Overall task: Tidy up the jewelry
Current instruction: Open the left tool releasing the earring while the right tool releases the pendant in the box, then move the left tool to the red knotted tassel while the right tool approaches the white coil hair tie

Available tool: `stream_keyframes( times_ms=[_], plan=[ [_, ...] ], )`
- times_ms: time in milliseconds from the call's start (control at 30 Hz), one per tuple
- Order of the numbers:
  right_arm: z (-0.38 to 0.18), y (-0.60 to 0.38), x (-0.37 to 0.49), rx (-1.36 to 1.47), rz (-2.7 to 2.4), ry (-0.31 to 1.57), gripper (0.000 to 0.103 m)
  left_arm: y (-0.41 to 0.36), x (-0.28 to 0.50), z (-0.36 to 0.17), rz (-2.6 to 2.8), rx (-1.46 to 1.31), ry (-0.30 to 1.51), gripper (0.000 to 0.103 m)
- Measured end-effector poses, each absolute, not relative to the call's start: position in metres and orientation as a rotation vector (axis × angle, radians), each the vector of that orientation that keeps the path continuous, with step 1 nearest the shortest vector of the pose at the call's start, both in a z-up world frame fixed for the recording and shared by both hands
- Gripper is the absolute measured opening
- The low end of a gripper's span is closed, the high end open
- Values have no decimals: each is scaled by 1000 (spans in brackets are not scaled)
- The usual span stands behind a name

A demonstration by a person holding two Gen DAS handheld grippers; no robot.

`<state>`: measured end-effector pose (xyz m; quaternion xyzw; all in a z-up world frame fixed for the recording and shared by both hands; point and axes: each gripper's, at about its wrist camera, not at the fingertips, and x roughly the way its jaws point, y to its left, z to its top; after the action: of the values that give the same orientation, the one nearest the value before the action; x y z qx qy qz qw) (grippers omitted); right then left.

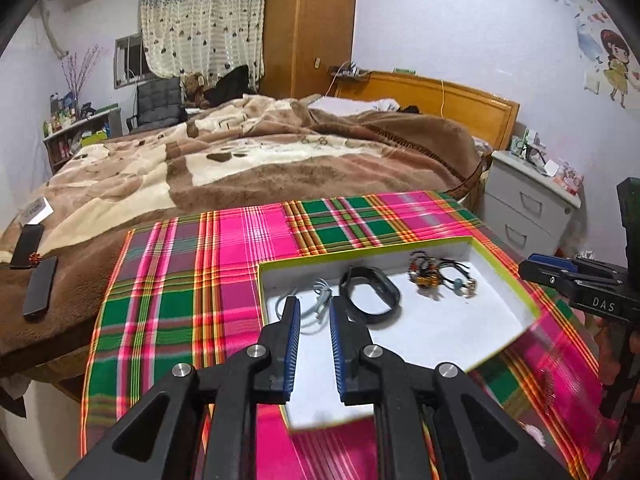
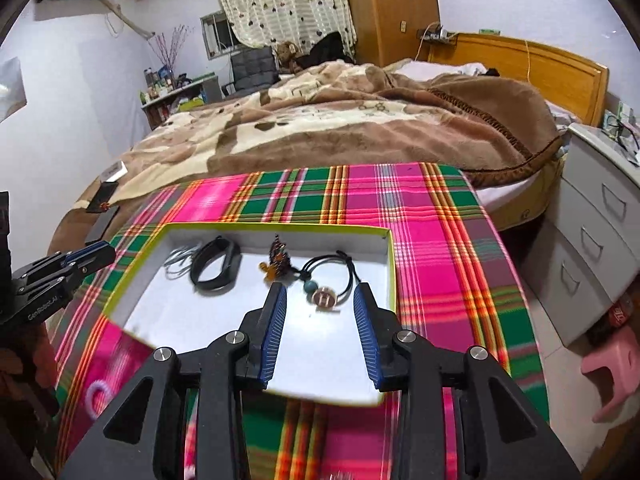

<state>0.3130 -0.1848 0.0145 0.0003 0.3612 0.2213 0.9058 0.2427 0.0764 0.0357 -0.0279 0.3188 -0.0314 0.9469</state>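
A shallow white cardboard tray with a yellow-green rim [image 1: 505, 280] [image 2: 276, 227] is lying on the desk, which is wearing a pink, green and orange plaid cloth [image 1: 224, 248] [image 2: 432, 216], and everything below is being placed relative to that tray. Inside it, along the far wall, a pale grey coiled cord [image 1: 316, 296] [image 2: 182, 260] is sitting toward the left end, a black rubber wristband [image 1: 370, 294] [image 2: 216, 268] is lying just beside it, a cluster of amber and dark beads [image 1: 426, 274] [image 2: 278, 260] is resting near the middle, and a black cord bracelet with a teal bead and a round rose-gold charm [image 2: 332, 280] [image 1: 460, 280] is lying toward the right end. The left tool [image 1: 314, 308] [image 2: 94, 254] is hanging over the tray's left part, its blue-padded jaws standing slightly apart and gripping nothing, tips near the cord and wristband. The right tool [image 2: 320, 296] [image 1: 554, 268] is hovering over the tray's right part, jaws spread wide and empty, framing the charm. Off the tray's near-left corner, a small lilac ring, possibly a hair tie [image 2: 98, 394], is lying blurred on the cloth. Beyond the tray, a bed with a brown and cream fleece blanket [image 1: 248, 160] [image 2: 340, 120] is filling the background.
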Motion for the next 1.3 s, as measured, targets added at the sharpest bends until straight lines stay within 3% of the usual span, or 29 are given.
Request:
stream_keyframes(
  times_ms=[767,1300],
  plan=[
    [2,-209,147,-9,463,658,36,41,83,25,-40,-75,589,14],
    [-11,-210,118,1,478,701,36,32,51,14,-69,-83,624,14]
  ],
)
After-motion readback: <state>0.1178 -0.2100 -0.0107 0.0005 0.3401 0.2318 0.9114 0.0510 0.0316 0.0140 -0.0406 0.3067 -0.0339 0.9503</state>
